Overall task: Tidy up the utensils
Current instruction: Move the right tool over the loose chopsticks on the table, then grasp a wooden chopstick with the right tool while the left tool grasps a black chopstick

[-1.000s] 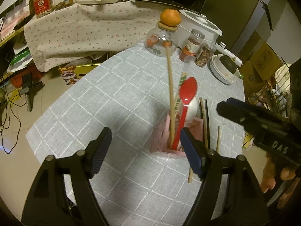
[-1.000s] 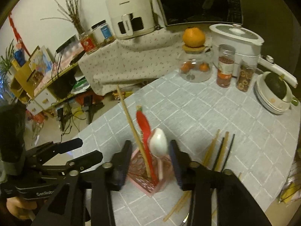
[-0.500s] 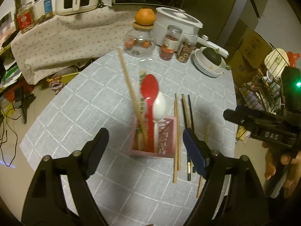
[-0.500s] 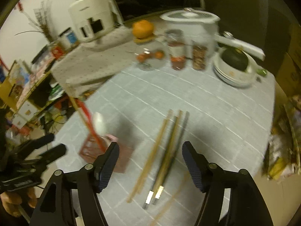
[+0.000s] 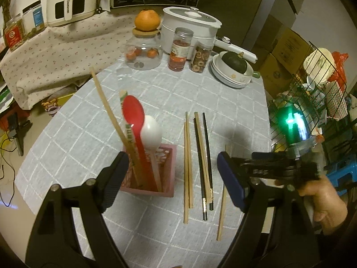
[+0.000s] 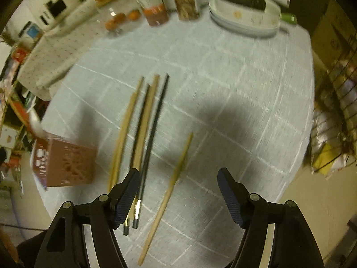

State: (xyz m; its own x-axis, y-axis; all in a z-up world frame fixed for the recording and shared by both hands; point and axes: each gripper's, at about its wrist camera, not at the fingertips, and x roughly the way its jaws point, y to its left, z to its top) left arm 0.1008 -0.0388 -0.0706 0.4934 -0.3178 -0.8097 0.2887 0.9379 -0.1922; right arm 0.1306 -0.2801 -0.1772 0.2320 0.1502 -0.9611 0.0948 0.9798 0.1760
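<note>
Since the earlier frame, the right gripper has been carried away from the pink holder and lowered over the loose chopsticks lying on the worktop just beside the holder. Its fingers have just been opening and are spread, with nothing pinched; a single pale chopstick is framed between them. A pickup seems to be prepared. The left gripper is held steeply downward near the holder, fingers spread and empty. The red spoon and white spoon are already stood in the holder.
</note>
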